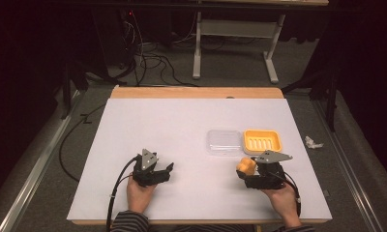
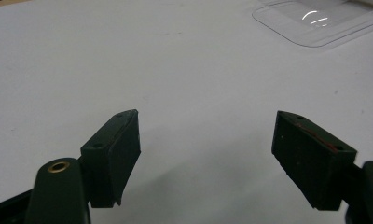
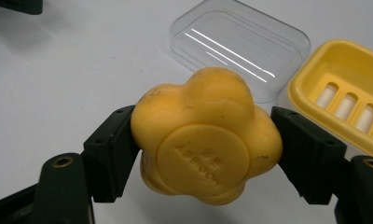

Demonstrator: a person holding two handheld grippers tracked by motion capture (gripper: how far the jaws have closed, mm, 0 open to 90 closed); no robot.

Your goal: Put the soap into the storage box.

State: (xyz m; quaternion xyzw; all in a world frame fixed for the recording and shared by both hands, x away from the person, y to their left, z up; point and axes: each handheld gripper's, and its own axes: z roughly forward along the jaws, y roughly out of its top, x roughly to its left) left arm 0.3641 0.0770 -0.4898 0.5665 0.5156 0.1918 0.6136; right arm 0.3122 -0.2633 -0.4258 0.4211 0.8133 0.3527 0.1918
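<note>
A yellow flower-shaped soap (image 3: 205,135) is clamped between the jaws of my right gripper (image 3: 205,149), held just above the white table near its front right; the soap (image 1: 246,166) shows beside that gripper (image 1: 247,174) in the high view. Just beyond it lie a yellow slotted soap dish (image 1: 262,141) and, to the dish's left, a clear plastic lid (image 1: 224,141). The dish (image 3: 348,93) and lid (image 3: 240,44) lie right ahead of the held soap. My left gripper (image 1: 168,169) sits at the front left, open, nothing between its jaws (image 2: 205,158).
The white table top (image 1: 182,121) has a wooden far edge (image 1: 196,92). A crumpled white scrap (image 1: 312,142) lies on the floor off the table's right side. Cables and a table frame stand on the floor beyond.
</note>
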